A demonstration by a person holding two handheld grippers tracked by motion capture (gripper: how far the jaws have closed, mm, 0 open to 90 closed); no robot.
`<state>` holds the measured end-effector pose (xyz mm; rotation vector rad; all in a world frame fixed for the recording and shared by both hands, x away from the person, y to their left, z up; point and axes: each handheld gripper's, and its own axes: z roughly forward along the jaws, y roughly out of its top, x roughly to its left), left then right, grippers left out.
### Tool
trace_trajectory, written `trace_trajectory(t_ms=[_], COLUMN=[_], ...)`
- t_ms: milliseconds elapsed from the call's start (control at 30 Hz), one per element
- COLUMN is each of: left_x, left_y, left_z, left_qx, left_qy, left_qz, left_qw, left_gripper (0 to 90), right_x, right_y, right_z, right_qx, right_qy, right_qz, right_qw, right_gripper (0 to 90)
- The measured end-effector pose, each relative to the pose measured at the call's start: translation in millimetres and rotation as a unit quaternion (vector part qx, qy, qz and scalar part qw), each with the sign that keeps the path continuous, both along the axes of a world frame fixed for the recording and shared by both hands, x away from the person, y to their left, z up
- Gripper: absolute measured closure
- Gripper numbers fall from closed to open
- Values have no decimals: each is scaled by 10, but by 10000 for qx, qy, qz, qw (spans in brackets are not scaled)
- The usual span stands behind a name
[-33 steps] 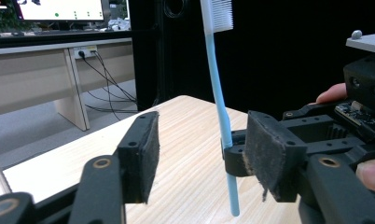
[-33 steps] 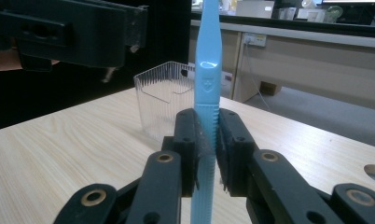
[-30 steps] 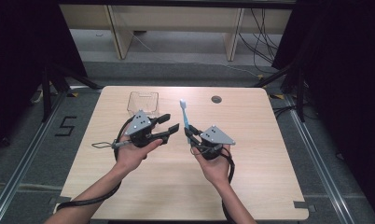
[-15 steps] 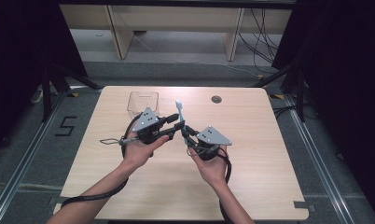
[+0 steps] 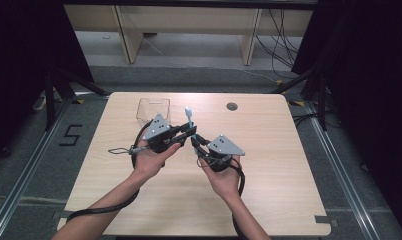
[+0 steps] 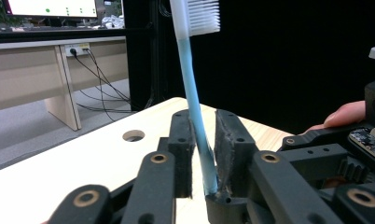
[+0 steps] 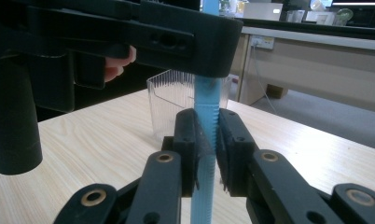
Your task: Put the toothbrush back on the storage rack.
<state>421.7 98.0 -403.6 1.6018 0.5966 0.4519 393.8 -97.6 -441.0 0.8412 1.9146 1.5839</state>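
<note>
Object in hand: light-blue plastic toothbrush with white bristles (image 5: 189, 118), upright, bristle head on top, raised above the middle of the table.
Left gripper (image 5: 191, 133): jaws closed on the toothbrush handle; in the left gripper view the blue stem (image 6: 195, 116) rises from between the two black pads, head overhead.
Right gripper (image 5: 195, 142): jaws closed on the ribbed lower handle (image 7: 205, 140), just beneath the left gripper's hold.
Reason for double hold: probably a hand-over from one gripper to the other; two grips stacked on one stem keep it vertical and stop it swinging while one side lets go. Which side is receiving: cannot tell.
Reason for upright pose: bristles kept off the table; likely suited to dropping handle-first into the cup.
Nearby container: clear ribbed plastic cup (image 5: 152, 108), standing on the table behind the left gripper, near but apart from the toothbrush; appears empty.
Hands: left hand (image 5: 151, 159) and right hand (image 5: 224, 176) wrapped round the gripper bodies, forearms entering from the near edge.
Surface: pale wood-grain table top (image 5: 289, 165), rounded corners, round cable hole (image 5: 232, 106) near the far edge, otherwise bare.
Room: grey floor, black curtains at both sides, light wooden bench (image 5: 189, 20) beyond the table with loose cables under it; a lit monitor (image 6: 50, 8) on a desk in the left gripper view.
</note>
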Motion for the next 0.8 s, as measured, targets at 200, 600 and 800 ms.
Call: trace_trajectory(t_ms=[200,600,800], left_x=[2,-2,-1], left_y=[10,32,87], left_z=[15,40,66], left_qx=[-61,3,20], left_qy=[3,-27,-99], left_qz=[-47,-88,-14], left_qw=[10000,10000,9999], left_gripper=[806,843,843], right_x=[-1,27,27], right_y=[18,97,68], right_z=[15,9,-15], right_qx=[-23,-22,-106], right_qy=[17,60,122], right_qz=[-59,-6,-14], right_qw=[10000,10000,9999], right_gripper=[790,733,617])
